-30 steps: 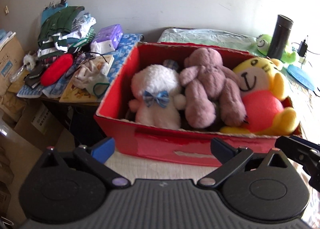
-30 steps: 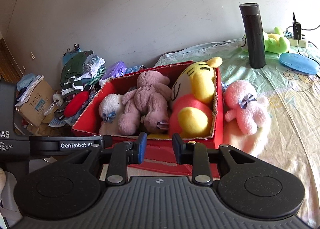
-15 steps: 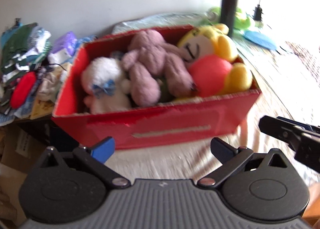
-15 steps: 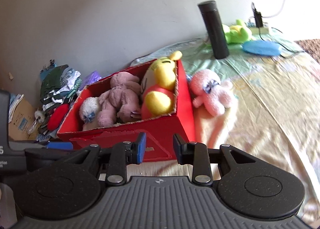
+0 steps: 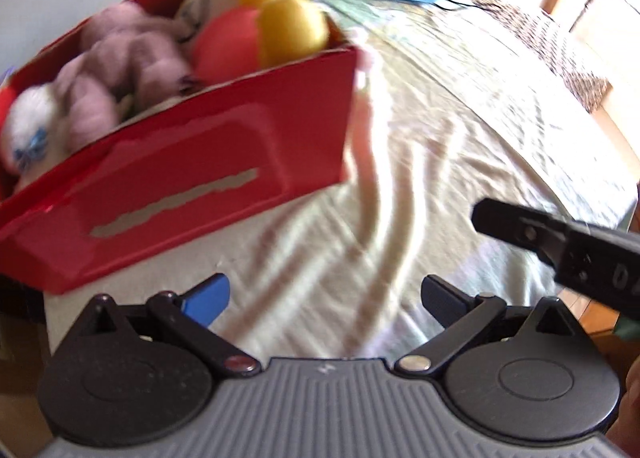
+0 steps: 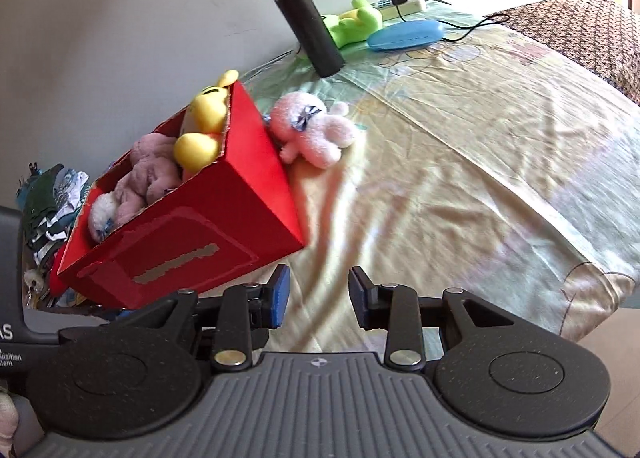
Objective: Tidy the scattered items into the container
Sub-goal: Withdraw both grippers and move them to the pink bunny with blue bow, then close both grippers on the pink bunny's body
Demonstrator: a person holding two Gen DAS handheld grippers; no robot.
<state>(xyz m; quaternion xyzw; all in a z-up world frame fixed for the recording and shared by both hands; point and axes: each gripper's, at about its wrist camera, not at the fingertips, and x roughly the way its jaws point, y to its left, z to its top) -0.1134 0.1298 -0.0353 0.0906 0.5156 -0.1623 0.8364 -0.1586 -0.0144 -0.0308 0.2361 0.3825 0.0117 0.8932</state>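
Well, from the left wrist view, the left gripper (image 5: 324,298) stands with its jaws spread wide and nothing between them, only rumpled pale bedsheet (image 5: 460,146) ahead of the fingertips. Up and to the left of it sits the red box (image 5: 224,162), tilted in the blurred picture, its long wall with a torn strip facing the gripper. Inside lie a white plush with a blue bow (image 5: 28,134) at the far left, a mauve plush (image 5: 120,62) beside it, and a yellow-and-red plush (image 5: 256,22) at the box's right end. To the right of the gripper, the black tip of the right gripper (image 5: 516,226) reaches in over the sheet.

Seen from the right wrist, the right gripper (image 6: 318,300) has its jaws parted by a modest gap, having just been easing apart, with nothing caught between them; bare sheet shows through the gap. The red box (image 6: 208,226) lies just ahead and to the left, its near corner close to the left finger, though I cannot tell if they touch. Beyond the box's right wall, and touching it, a pink plush (image 6: 316,130) lies on the sheet outside the container. Farther off stand a black flask (image 6: 306,24), a green toy (image 6: 356,20) and a blue case (image 6: 406,34), with a power strip (image 6: 400,4) behind them.
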